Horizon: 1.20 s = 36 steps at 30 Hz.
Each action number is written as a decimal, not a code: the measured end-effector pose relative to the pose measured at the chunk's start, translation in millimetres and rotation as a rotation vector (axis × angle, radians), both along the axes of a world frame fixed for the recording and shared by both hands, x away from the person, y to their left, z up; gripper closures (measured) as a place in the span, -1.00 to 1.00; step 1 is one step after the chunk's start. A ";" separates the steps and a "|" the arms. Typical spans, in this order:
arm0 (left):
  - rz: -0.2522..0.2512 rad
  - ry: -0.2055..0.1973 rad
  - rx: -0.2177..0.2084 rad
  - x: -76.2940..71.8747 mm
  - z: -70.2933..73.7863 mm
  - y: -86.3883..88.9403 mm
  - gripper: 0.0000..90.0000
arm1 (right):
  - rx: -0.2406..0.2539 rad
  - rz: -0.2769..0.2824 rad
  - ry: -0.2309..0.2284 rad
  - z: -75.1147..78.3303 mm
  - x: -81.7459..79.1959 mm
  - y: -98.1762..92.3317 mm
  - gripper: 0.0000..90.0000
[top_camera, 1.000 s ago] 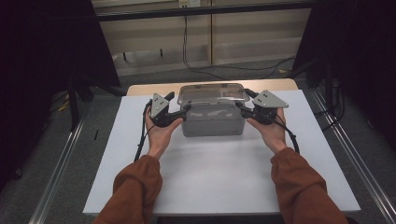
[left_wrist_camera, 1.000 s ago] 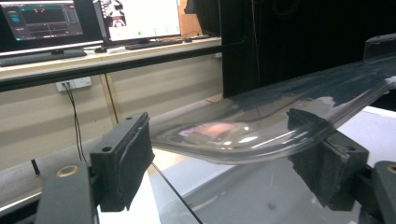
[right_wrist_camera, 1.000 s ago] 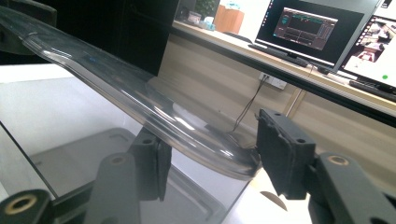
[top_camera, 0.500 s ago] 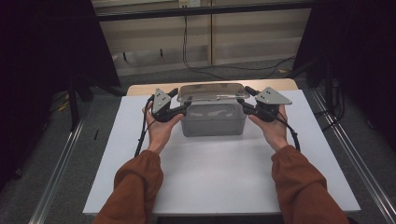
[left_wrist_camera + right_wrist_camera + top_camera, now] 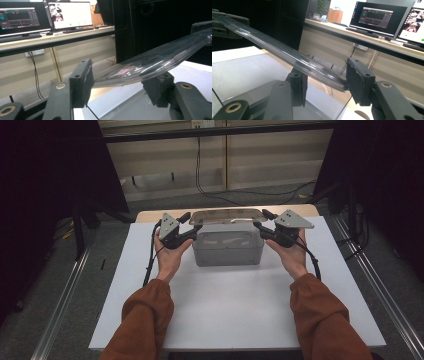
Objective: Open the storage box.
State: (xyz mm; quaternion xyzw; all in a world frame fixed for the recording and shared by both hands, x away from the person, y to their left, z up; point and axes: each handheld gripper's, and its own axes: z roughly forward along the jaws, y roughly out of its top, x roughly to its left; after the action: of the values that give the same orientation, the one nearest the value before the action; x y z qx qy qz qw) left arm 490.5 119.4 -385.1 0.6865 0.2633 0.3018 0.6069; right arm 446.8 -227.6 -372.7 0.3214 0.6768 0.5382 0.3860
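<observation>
Clear plastic lid (image 5: 226, 216), long, thin and slightly bowed, hangs just above the open top of a translucent grey rectangular plastic box (image 5: 227, 247), held at its two short ends. The box stands toward the far middle of the white bench (image 5: 220, 305), and the lid lies roughly level over it, its near edge apart from the box's rim in the high view.

The left gripper (image 5: 186, 227), black with a grey three-cornered plate on top, comes in from the left of the box. Its fingers (image 5: 81, 82) have just been closing and now stand partly closed with the lid's end between them; in the left gripper view the lid's edge meets the left pad and rests on top of the right pad (image 5: 157, 86), so the lid is gripped there. The lid runs away up and to the right in that view toward the other gripper.

The right gripper (image 5: 260, 226), of the same build, holds the opposite end. In the right gripper view its fingers (image 5: 359, 82) are partly closed on the lid's rounded rim, the right pad pressed against the edge and the left pad (image 5: 298, 86) beneath the lid.

Both hands, in rust-orange sleeves (image 5: 145, 320), rest low on the bench on either side of the box. Computer monitors (image 5: 68, 13) glow on a desk beyond the bench
</observation>
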 end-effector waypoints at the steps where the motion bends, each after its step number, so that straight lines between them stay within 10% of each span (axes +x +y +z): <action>1: -0.003 0.003 0.000 0.4 -0.1 -0.4 0.01 | -0.003 0.003 0.003 0.0 0.7 0.2 0.15; 36: 0.033 -0.011 0.013 16.8 6.8 -4.0 0.25 | 0.019 0.010 0.020 6.1 27.1 -1.9 0.10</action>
State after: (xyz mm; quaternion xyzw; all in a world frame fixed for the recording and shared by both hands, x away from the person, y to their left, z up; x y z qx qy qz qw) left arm 507.3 115.4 -378.2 0.6843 0.2695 0.3172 0.5987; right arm 473.9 -229.6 -366.5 0.3271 0.6771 0.5432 0.3734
